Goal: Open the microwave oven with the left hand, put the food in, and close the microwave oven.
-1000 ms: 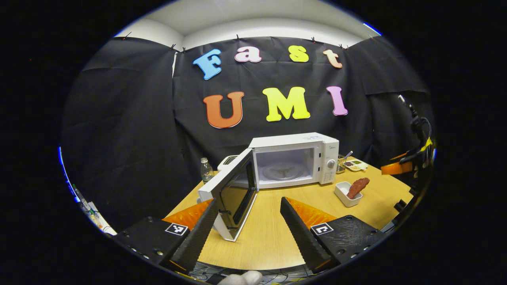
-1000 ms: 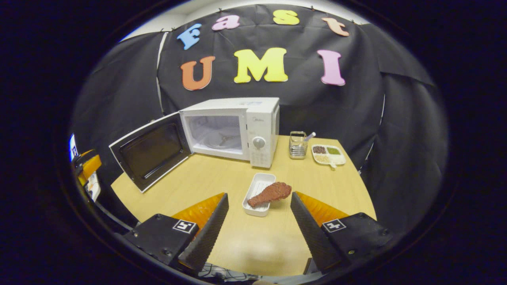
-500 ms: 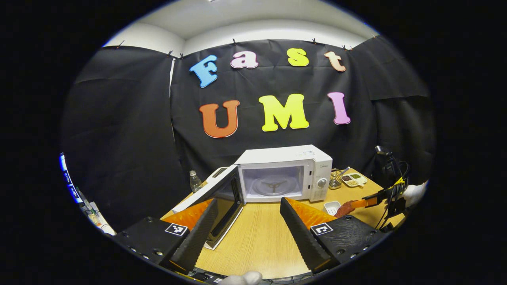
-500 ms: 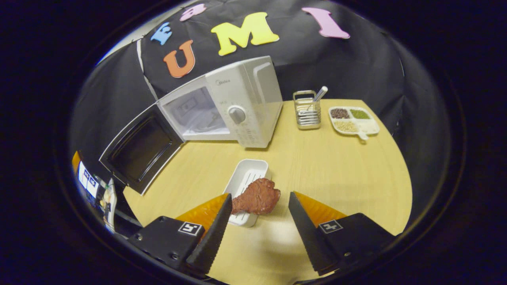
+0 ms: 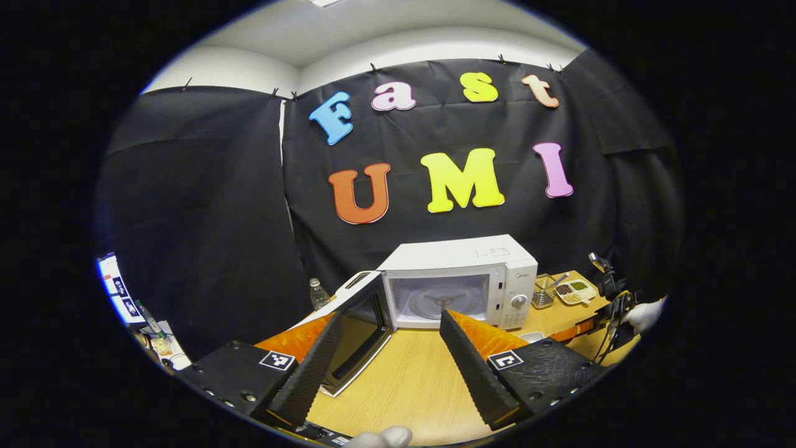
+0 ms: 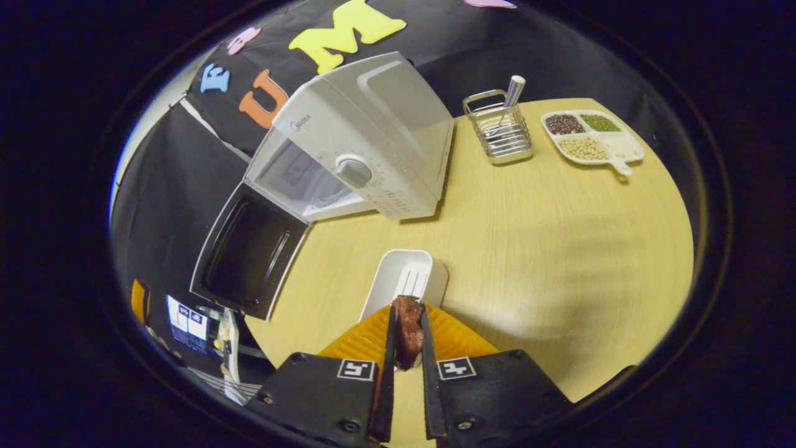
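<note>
A: Right gripper view, item one: we list the right gripper [image 6: 407, 348] with both fingers clenched on the food [image 6: 407, 330], a brown piece of meat, held over the near end of the white tray [image 6: 398, 283] on the table [image 6: 559, 249]. Whether it is lifted clear of the tray we cannot tell.

B: Item two, the microwave [image 6: 373, 143]: we record its door [image 6: 249, 252] swung wide and the chamber empty, as far as we see in.

A: So by our judgement the opening is done and the food is grasped; carrying it in and closing the door are left.

B: Left gripper view, item three: the left gripper [image 5: 385, 361] with fingers spread apart, grasping nothing, back from the door [image 5: 357, 333].

A: That view adds what the other lacks: the bare turntable [image 5: 441, 302] seen straight on, a bottle [image 5: 318, 292] behind the door, and, far right, a hand [image 5: 643, 314] holding the other tool.

B: And the right gripper view alone gives us the grip on the food, the wire rack [image 6: 500, 127], and the divided dish [image 6: 591, 137].
</note>
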`<state>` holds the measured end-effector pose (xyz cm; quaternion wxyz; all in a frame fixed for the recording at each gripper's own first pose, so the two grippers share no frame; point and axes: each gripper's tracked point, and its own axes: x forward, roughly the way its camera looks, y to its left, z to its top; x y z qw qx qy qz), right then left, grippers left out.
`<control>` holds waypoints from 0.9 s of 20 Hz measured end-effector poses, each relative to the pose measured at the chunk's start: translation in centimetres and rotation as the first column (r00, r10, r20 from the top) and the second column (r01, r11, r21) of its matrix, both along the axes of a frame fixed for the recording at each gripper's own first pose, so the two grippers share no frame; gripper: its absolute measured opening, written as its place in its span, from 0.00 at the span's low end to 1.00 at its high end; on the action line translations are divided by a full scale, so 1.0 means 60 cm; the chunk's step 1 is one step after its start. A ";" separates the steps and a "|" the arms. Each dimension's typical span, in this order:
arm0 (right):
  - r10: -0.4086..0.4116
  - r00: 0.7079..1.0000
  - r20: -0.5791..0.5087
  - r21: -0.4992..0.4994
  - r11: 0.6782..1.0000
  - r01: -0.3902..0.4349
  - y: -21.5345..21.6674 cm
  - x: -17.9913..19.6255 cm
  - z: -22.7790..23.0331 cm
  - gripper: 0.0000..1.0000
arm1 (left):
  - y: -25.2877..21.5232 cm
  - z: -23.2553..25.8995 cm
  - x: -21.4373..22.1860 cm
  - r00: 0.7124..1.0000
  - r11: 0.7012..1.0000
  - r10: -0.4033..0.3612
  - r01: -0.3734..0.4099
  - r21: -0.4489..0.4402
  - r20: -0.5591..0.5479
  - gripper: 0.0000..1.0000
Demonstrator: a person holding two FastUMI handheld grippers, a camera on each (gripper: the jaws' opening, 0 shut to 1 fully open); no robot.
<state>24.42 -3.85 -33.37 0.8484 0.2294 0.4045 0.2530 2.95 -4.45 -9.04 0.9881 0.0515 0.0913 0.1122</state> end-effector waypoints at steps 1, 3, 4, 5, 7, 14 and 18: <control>0.004 1.000 0.001 0.014 1.000 -0.004 0.003 -0.001 0.007 0.20 | -0.001 -0.001 0.003 1.000 1.000 -0.002 0.002 0.000 -0.004 0.96; 0.018 0.999 0.029 -0.016 1.000 -0.017 0.003 -0.004 0.017 0.07 | 0.000 -0.004 0.006 1.000 1.000 -0.003 0.003 0.001 -0.005 0.96; 0.021 0.999 0.047 -0.030 0.999 -0.020 0.002 -0.008 0.027 0.14 | 0.002 -0.004 0.007 1.000 1.000 -0.005 0.005 0.003 -0.001 0.96; 0.025 0.997 0.068 -0.043 0.999 -0.022 0.001 -0.009 0.038 0.05 | 0.005 -0.004 0.007 1.000 1.000 -0.009 0.009 0.003 0.001 0.97; 0.019 0.995 0.103 -0.060 0.998 -0.013 -0.002 -0.018 0.064 0.05 | 0.011 -0.005 0.008 1.000 1.000 -0.022 0.022 -0.001 0.007 0.97; -0.158 0.969 0.192 0.041 0.987 0.153 0.030 -0.045 0.192 0.14 | 0.059 -0.013 0.006 0.994 0.993 -0.108 0.108 -0.037 0.021 0.97; -0.309 0.931 0.192 0.131 0.949 0.288 0.086 -0.041 0.204 0.14 | 0.091 -0.026 -0.003 0.983 0.982 -0.182 0.182 -0.052 0.001 0.97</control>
